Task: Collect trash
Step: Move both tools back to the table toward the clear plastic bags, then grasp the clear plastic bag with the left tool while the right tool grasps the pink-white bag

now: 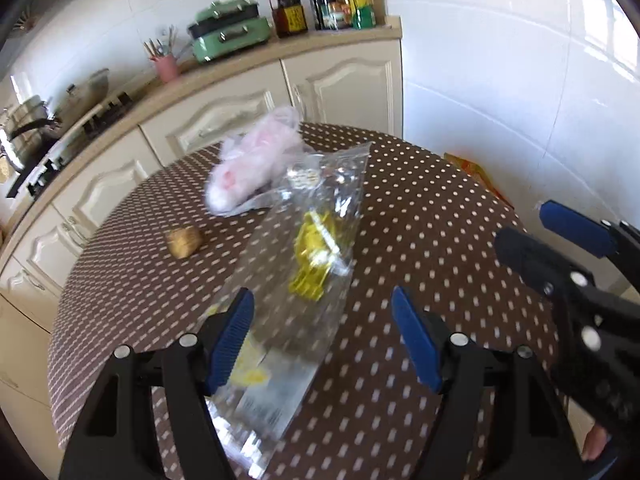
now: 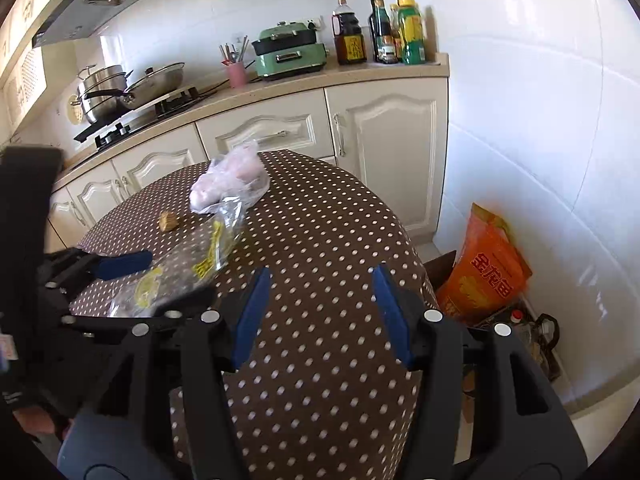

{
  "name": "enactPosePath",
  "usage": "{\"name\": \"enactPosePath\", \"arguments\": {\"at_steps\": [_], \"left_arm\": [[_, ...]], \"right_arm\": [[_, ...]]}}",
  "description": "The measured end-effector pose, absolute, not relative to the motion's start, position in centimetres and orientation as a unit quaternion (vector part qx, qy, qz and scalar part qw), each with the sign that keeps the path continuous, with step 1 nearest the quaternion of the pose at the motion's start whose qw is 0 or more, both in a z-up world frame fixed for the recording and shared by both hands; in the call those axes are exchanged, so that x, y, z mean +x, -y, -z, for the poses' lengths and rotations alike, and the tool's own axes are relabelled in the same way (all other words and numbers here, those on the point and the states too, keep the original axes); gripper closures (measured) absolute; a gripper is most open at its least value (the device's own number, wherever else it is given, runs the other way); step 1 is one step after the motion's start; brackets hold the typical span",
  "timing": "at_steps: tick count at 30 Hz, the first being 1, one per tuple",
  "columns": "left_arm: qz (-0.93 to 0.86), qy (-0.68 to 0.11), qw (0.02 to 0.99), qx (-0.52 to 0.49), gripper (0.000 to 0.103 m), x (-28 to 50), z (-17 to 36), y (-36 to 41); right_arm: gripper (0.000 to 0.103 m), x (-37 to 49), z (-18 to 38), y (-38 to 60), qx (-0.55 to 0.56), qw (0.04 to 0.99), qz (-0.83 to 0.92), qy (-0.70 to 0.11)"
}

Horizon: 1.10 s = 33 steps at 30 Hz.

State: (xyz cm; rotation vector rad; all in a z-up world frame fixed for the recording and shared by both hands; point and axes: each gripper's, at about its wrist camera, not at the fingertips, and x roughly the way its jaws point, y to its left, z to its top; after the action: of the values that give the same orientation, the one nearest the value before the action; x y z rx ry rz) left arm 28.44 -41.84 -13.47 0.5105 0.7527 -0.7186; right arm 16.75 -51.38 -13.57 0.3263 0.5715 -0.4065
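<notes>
A long clear plastic bag with yellow print lies flat on the round brown dotted table. My left gripper hovers over its near end, open; the bag runs between the blue pads without being pinched. Beyond it lie a crumpled pink-white plastic bag and a small brown lump. My right gripper stands open over bare tablecloth with nothing between its fingers. It shows at the right of the left wrist view as the right gripper. The left gripper and clear bag show at the left of the right wrist view.
Cream cabinets and a counter stand behind the table, with a green cooker, bottles, a pink utensil cup and pans on the stove. An orange sack stands in a box on the floor, right of the table.
</notes>
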Motion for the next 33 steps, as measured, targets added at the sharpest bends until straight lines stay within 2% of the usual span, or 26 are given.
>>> {"name": "enactPosePath", "arguments": {"at_steps": [3, 4, 5, 6, 7, 8, 19, 22, 29, 31, 33], "left_arm": [[0.327, -0.383, 0.830, 0.240, 0.034, 30.2, 14.6, 43.4], [0.323, -0.392, 0.828, 0.236, 0.042, 30.6, 14.8, 43.5], [0.325, -0.402, 0.825, 0.231, 0.070, 31.1, 15.1, 43.6], [0.343, -0.409, 0.819, 0.210, 0.085, 31.5, 14.9, 43.1], [0.346, -0.410, 0.819, 0.202, 0.089, 31.7, 14.6, 42.6], [0.340, -0.406, 0.826, 0.194, 0.099, 31.9, 14.0, 41.8], [0.318, -0.355, 0.878, 0.035, 0.101, 36.1, 6.8, 29.3], [0.271, -0.347, 0.898, 0.027, 0.101, 38.5, 6.4, 27.5], [0.226, -0.359, 0.905, 0.008, 0.101, 42.4, 7.3, 24.4], [0.221, -0.360, 0.906, 0.005, 0.101, 43.1, 7.5, 23.8], [0.223, -0.359, 0.906, 0.000, 0.101, 42.2, 7.6, 22.7]], "right_arm": [[0.049, 17.8, 13.7, 52.1, 0.158, 0.924, 0.193, -0.291], [0.049, 18.3, 13.7, 52.3, 0.157, 0.923, 0.192, -0.295], [0.049, 18.8, 13.7, 52.4, 0.155, 0.922, 0.188, -0.300], [0.049, 19.4, 13.8, 52.6, 0.155, 0.922, 0.182, -0.306], [0.048, 20.0, 13.7, 52.7, 0.153, 0.921, 0.179, -0.310], [0.047, 20.6, 13.5, 52.7, 0.150, 0.922, 0.172, -0.313], [0.040, 29.3, 12.3, 51.2, 0.144, 0.925, 0.116, -0.331], [0.037, 32.2, 12.2, 50.5, 0.146, 0.925, 0.110, -0.332], [0.037, 37.8, 13.9, 52.8, 0.223, 0.905, 0.135, -0.335], [0.065, 38.2, 14.4, 53.2, 0.246, 0.904, 0.117, -0.329], [0.070, 37.9, 14.2, 52.7, 0.233, 0.910, 0.116, -0.323]]}}
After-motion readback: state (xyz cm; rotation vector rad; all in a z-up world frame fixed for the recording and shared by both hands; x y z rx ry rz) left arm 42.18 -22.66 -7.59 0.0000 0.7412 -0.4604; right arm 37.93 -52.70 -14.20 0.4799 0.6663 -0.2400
